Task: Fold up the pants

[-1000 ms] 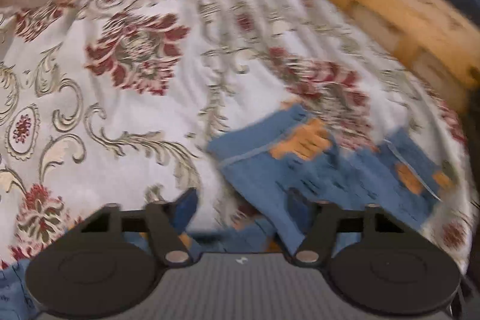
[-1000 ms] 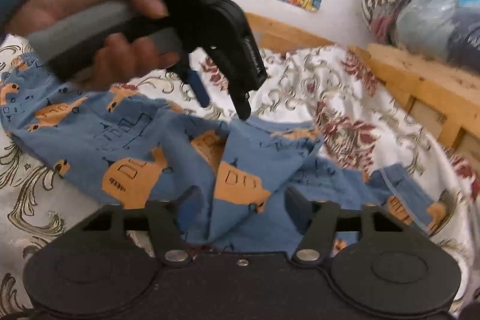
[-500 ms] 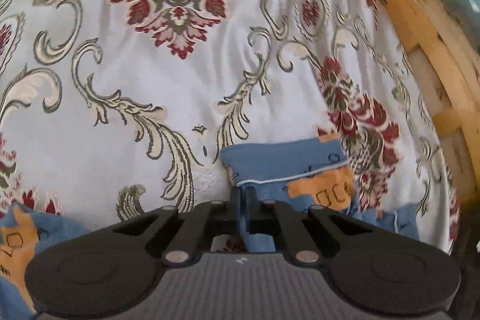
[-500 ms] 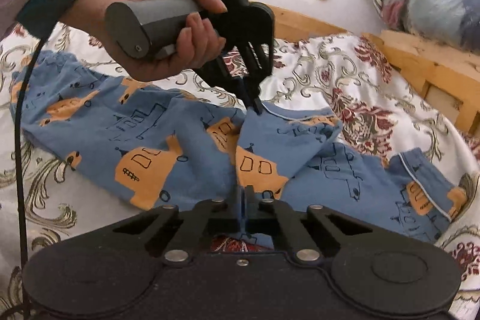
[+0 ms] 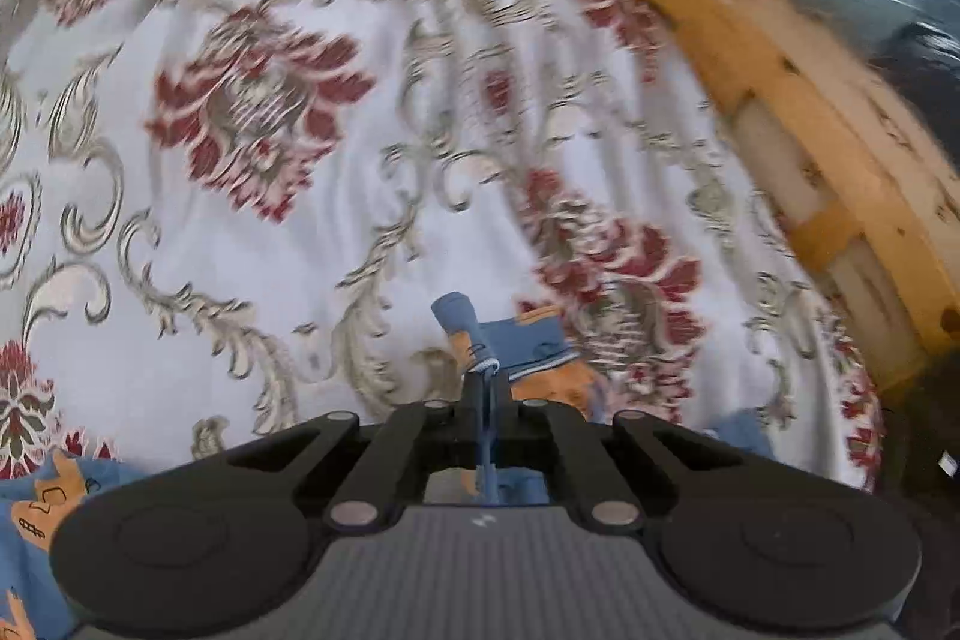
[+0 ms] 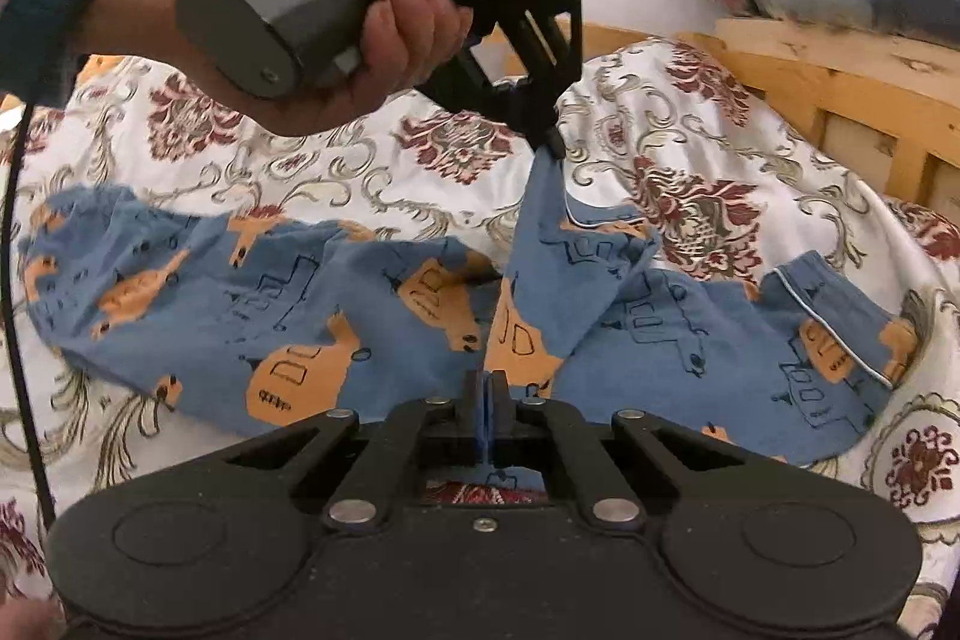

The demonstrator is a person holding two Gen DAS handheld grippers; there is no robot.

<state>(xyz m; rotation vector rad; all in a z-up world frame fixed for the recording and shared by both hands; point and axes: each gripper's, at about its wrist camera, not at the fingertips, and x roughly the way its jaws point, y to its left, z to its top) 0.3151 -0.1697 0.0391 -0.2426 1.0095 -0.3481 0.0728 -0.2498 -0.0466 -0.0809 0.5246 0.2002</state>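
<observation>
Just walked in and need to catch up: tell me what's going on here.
A person is folding blue cotton pants with orange vehicle prints on a bed covered by a white floral bedspread with a wooden frame. Each hand holds a black two-finger gripper. The left gripper is shut on a hem edge of the pants and holds it above the bed. The right gripper is shut on the cloth near the crotch. Most of the pants lie crumpled; no fold is made yet.

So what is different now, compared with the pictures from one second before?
Both tools closed on the pants. The left tool then lifted its pinched hem corner off the bedspread, pulling the cloth up into a peak. The right tool stayed low, clamped on the near edge. The rest of the pants lie as before.
</observation>
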